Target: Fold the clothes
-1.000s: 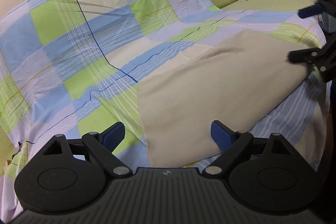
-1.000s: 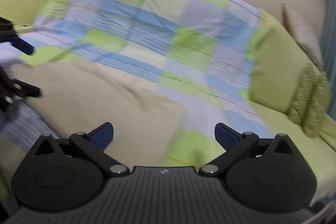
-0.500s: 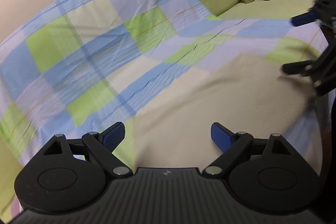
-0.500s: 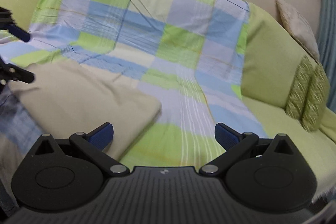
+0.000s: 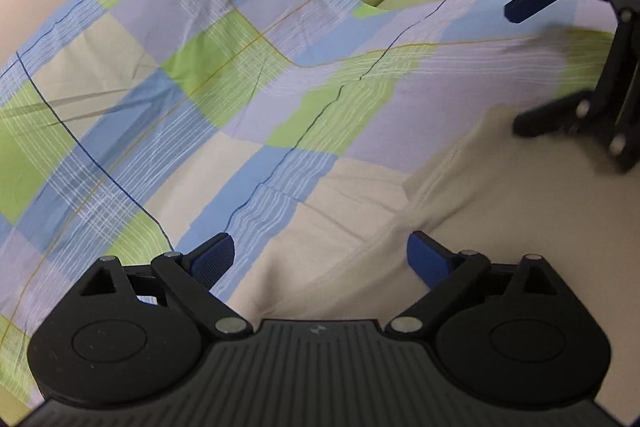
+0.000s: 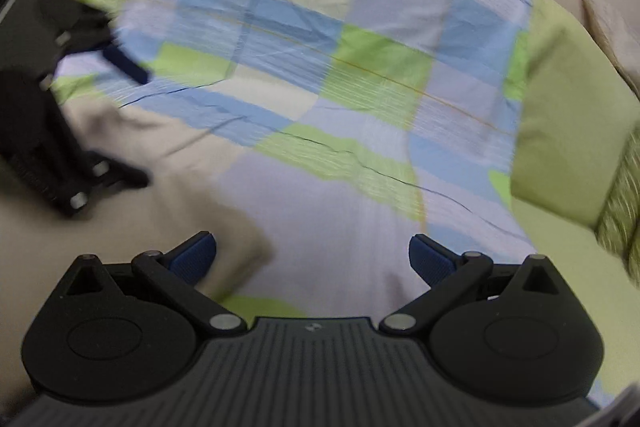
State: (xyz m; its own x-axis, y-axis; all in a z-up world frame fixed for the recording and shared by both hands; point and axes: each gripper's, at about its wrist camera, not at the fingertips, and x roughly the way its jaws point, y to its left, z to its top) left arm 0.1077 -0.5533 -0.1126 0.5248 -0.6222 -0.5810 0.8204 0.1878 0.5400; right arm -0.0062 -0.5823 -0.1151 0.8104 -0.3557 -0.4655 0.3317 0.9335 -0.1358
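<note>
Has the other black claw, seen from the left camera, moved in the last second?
Yes. The right gripper now reaches further in over the beige garment, judged against the checked sheet.

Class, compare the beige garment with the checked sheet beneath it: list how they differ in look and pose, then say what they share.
The beige garment is plain, one colour; the checked sheet has blue, green, lilac and cream squares. The garment lies low on the seat; the sheet also runs up the sofa back. The garment covers a small patch; the sheet spreads far wider. Both are soft cloth, and neither is gripped: left gripper and right gripper are open.
</note>
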